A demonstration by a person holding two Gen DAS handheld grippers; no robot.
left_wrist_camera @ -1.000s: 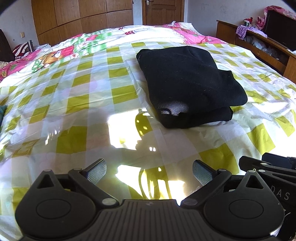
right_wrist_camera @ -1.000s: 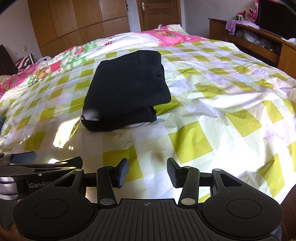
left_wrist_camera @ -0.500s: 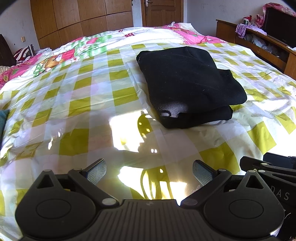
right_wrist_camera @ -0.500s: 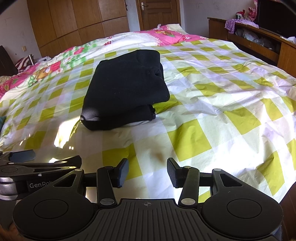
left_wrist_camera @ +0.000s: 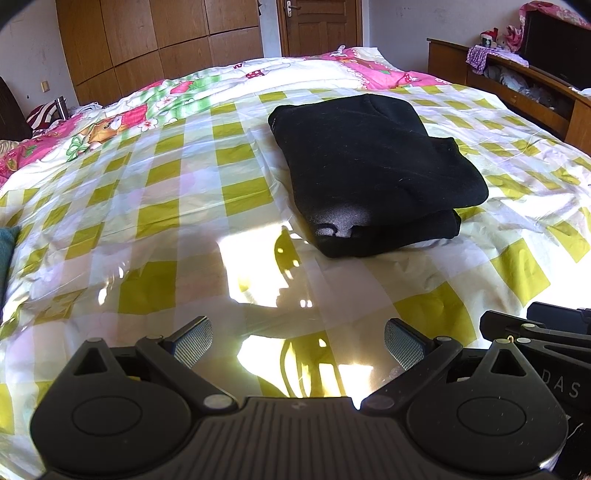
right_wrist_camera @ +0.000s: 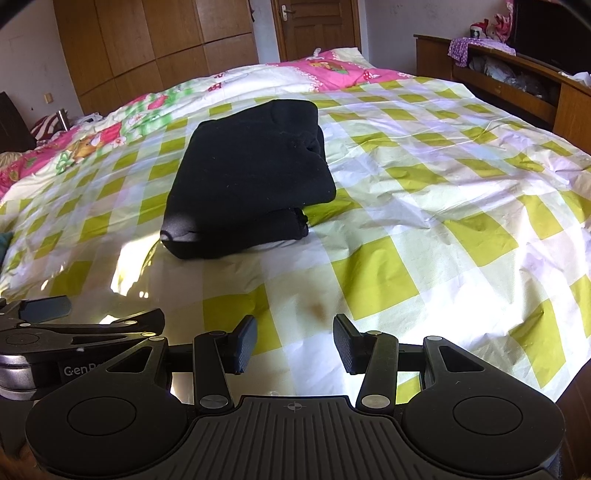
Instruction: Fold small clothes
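Far left: wooden wardrobe (left_wrist_camera: 155, 40) behind the bed. Near left: left gripper (left_wrist_camera: 298, 341) hovering over the checked bedsheet (left_wrist_camera: 166, 206), jaws spread wide, nothing between them. Centre: folded black garment (left_wrist_camera: 373, 173) lying flat on the sheet, well apart from both tools. Near right: right gripper (right_wrist_camera: 294, 345) parted and empty, above the sheet. Far right: wooden cabinet (right_wrist_camera: 517, 85).

A bed covered by a yellow-green checked sheet (left_wrist_camera: 159, 218) is lit by a sun patch at lower centre, with wooden wardrobes (left_wrist_camera: 147, 40) and a door (left_wrist_camera: 319, 26) seen at top, and a low wooden cabinet (right_wrist_camera: 517, 85) at upper right.
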